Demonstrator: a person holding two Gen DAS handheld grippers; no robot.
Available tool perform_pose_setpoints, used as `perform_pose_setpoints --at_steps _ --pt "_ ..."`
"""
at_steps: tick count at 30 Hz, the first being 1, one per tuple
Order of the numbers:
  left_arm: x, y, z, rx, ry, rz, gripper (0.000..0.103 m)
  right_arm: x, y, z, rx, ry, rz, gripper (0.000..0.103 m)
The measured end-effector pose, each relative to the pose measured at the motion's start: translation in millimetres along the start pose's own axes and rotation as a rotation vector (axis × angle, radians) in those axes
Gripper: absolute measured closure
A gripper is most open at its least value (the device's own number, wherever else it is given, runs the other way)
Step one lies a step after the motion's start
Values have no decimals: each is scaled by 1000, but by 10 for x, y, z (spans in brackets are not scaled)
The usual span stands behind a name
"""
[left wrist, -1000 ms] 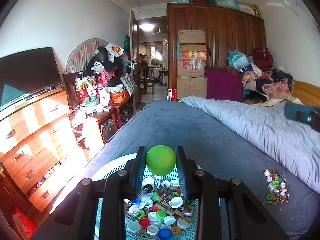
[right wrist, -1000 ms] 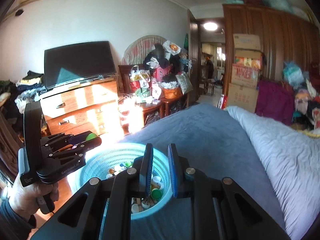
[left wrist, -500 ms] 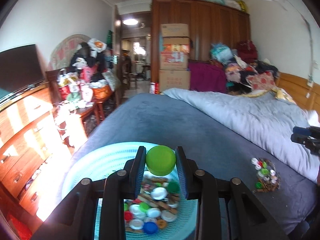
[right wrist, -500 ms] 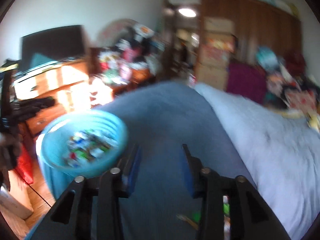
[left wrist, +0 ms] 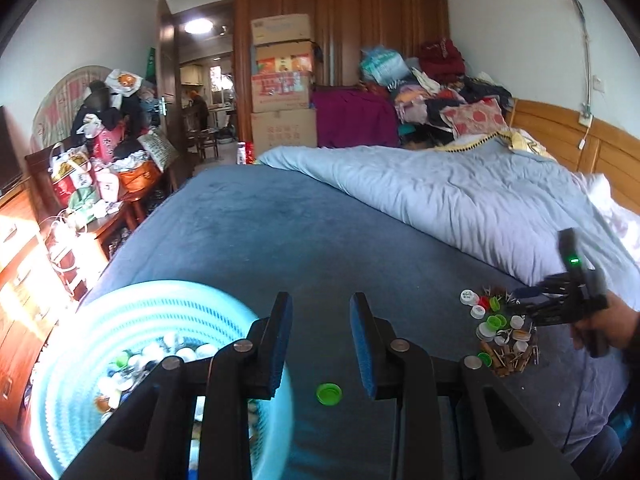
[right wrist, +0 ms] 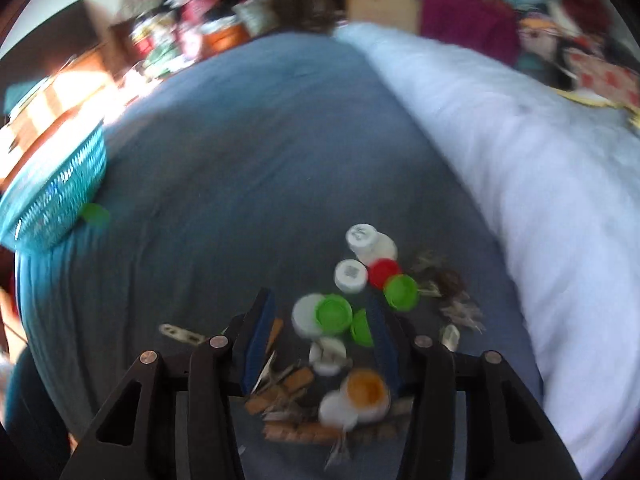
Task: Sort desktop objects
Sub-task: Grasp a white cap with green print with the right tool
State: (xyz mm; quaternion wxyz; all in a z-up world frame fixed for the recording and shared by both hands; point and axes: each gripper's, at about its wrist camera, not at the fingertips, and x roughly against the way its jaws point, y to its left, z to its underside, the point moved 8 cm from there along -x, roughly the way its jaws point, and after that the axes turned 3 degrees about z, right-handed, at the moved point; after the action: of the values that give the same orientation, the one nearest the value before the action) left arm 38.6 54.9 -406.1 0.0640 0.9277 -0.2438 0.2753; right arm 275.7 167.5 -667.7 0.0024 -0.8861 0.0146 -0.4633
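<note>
Now I'm mid-sort: right gripper (right wrist: 320, 324), jaws open and empty, hangs over the pile (right wrist: 352, 320) at lower centre. Left gripper (left wrist: 320, 344), jaws apart, holds nothing; green cap (left wrist: 329, 393) lies on the bed beside the basket (left wrist: 72, 320). Next: drop onto one cap and close.

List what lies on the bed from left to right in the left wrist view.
Basket → lone green cap → pile of caps and pins → right tool
</note>
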Motion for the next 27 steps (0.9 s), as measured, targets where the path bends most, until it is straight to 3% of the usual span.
perform_pose_setpoints --at_steps 6,12,14,16,18,20,22,24,27 --pt "-502 -247 -26 3 38 51 72 -681 -369 -219 69 50 34 56" --pt "-854 -273 148 14 93 47 72 -1027 -280 -338 163 64 43 56" --pt "-964 -269 285 49 129 68 64 -1145 -272 -303 172 80 66 58" --pt "-1056 -271 449 124 148 124 48 -1184 -209 -276 179 79 78 61" --pt "-1177 -270 658 173 189 130 45 -1186 -201 -286 177 64 89 74" --pt "-1224 -319 745 121 176 77 43 -1118 -200 -340 175 22 130 74" --pt "-1241 -362 781 82 151 29 32 -942 -161 -405 121 -43 108 74" --pt "-1268 -443 837 14 149 -20 32 -697 -29 -431 76 -110 69 74" --pt "-1220 -896 940 -172 114 42 32 -404 316 -314 50 -171 -4 74"
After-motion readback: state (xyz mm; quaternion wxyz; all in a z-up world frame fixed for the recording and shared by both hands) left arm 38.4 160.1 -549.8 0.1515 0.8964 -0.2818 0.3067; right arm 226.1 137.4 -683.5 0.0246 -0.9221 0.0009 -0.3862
